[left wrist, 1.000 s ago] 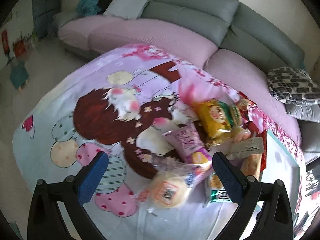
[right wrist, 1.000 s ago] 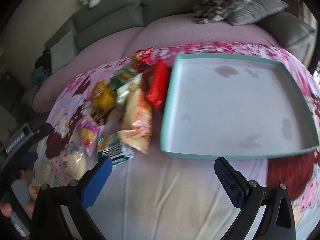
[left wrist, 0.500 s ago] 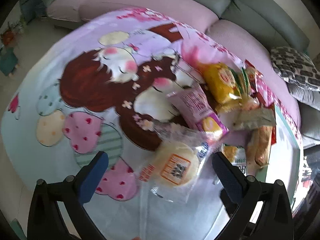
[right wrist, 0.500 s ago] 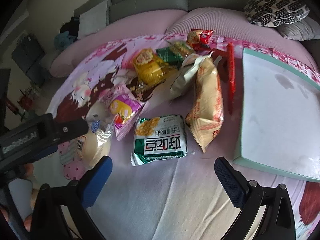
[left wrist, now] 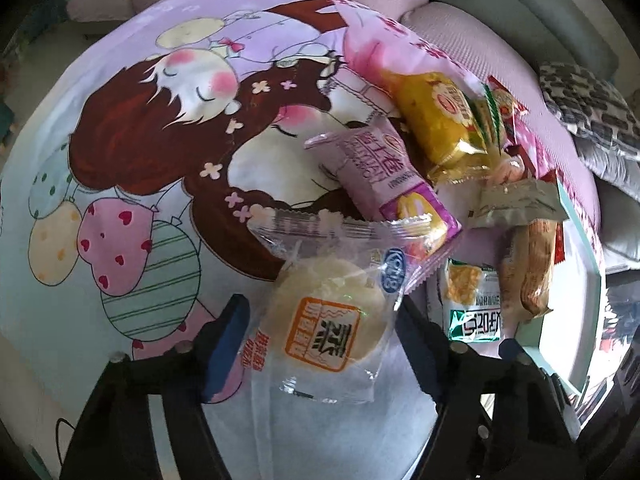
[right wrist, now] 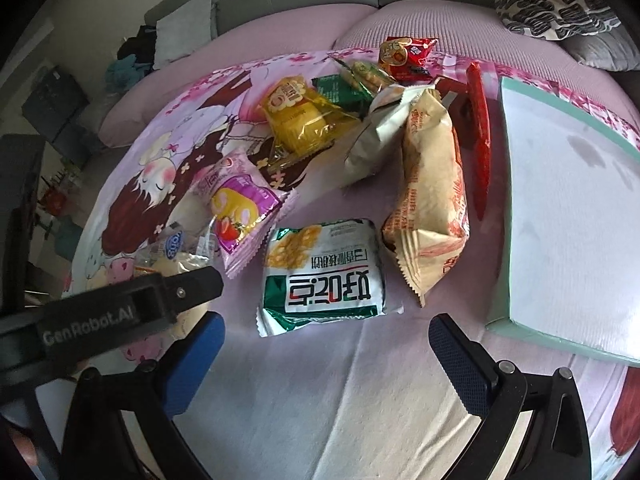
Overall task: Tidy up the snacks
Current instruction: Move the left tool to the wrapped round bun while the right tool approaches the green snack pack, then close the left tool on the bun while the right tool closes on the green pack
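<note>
Snacks lay heaped beside the teal tray point(right wrist: 500, 312). Left gripper point(left wrist: 320, 344) was closing around the clear-wrapped bun point(left wrist: 326, 322), farthest from the tray; a centred, gentle squeeze seemed wise. Right gripper point(right wrist: 326, 350) hung open, empty.

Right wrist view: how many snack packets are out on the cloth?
9 visible, maybe more hidden: clear bun pack, purple cake, green-white pack, beige bag, grey pouch, yellow, green, red pack, red stick.
</note>
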Available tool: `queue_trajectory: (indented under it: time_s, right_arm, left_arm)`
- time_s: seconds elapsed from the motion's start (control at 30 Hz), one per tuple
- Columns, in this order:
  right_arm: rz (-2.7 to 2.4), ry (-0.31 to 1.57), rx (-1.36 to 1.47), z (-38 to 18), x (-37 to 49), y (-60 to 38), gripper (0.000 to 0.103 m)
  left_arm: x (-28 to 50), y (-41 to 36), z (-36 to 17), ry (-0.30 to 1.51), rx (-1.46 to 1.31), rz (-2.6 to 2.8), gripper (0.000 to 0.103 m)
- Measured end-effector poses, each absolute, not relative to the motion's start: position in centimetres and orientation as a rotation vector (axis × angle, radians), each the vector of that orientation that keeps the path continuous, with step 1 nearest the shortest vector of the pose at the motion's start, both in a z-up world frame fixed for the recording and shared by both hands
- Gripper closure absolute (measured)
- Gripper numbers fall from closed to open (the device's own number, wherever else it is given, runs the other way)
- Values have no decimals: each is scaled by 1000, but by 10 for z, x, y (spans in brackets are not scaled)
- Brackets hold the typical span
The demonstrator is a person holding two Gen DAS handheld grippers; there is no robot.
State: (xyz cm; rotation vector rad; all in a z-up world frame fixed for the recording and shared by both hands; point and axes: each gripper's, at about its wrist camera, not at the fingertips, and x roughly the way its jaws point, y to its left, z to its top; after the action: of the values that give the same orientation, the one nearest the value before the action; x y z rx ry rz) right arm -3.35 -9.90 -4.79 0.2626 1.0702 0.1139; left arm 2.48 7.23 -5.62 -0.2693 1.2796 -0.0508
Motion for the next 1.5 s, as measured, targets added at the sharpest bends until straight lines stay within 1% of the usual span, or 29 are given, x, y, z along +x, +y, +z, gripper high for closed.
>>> queue_trajectory:
  time_s: [0.1, 0.17, 0.37, 0.4, 0.47, 0.67, 0.9, 1.13, 1.33, 1.4, 1.43, 1.47, 1.5]
  right_arm:
    - [119, 1071, 271, -49, -30, -97, 0]
    - [116, 1076, 272, -50, -28, -97, 0]
    - [116, 1055, 246, -47, -25, -95, 5]
    - [118, 1054, 233, -46, -24, -93, 5]
    - [118, 1056, 213, -47, -22, -90, 10]
    - [134, 1066, 192, -48, -18, -85, 17]
    - [144, 1072, 157, -49, -16, -77, 18]
    - [114, 1100, 143, -62, -4, -80, 22]
    - [59, 1090, -27, -68, 0, -60, 23]
    - [53, 1085, -38, -68, -1, -58, 23]
    - [53, 1085, -30, -68, -1, -59, 24]
    - [49, 1084, -20, -67, -1, -61, 29]
    - [42, 1080, -14, -66, -1, -63, 31]
  left_arm:
    - [24, 74, -57, 1274, -289, -52, 39]
    - [27, 73, -58, 1270, -301, -49, 41]
    - [33, 82, -54, 1273, -318, -30, 45]
    - [28, 87, -52, 1272, -323, -28, 45]
    - [21, 94, -50, 1268, -335, -18, 45]
    - [23, 110, -49, 1271, -369, -8, 45]
    - [21, 117, -49, 1275, -386, -16, 45]
    - [23, 118, -50, 1278, -386, -21, 45]
    - [23, 117, -51, 1279, -388, -20, 45]
    - [23, 116, -51, 1280, -386, -19, 45]
    - [24, 116, -51, 1279, -384, -18, 45]
    - [24, 116, -51, 1279, -384, -18, 45]
    - [24, 116, -51, 1279, -384, -18, 45]
